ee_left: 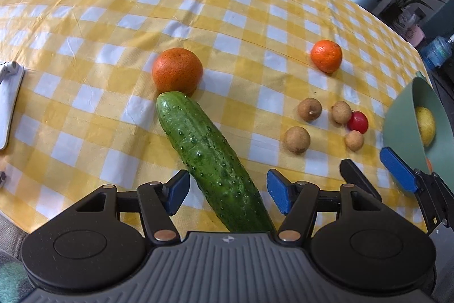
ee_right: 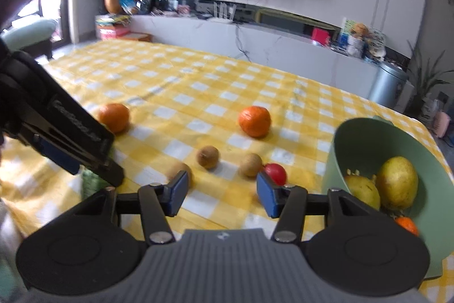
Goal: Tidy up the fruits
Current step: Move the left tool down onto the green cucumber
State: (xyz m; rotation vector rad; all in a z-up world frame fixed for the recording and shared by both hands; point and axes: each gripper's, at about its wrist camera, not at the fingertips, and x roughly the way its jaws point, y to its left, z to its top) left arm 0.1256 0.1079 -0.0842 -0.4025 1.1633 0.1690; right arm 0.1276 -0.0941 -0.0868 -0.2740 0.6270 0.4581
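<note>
L wrist view: left gripper (ee_left: 227,195) pitched steeply down, fingers (ee_left: 177,193) spread wide, straddling the near end of the cucumber (ee_left: 207,158), gaps both sides, pads not touching. Straddle prob. a pre-grasp. Cucumber lies on the desk (ee_left: 113,19), far tip touching big orange (ee_left: 177,71) beyond the fingers. Second orange (ee_left: 326,56), longans (ee_left: 297,139) and red fruit (ee_left: 358,121) right of fingers.

R wrist view: right gripper (ee_right: 222,193) angled shallower, fingers (ee_right: 268,198) part open w/ nothing between; small fruits just beyond the tips. Green bowl (ee_right: 369,138) right of fingers, already holding yellow fruits (ee_right: 397,182), so likely the drop spot.
</note>
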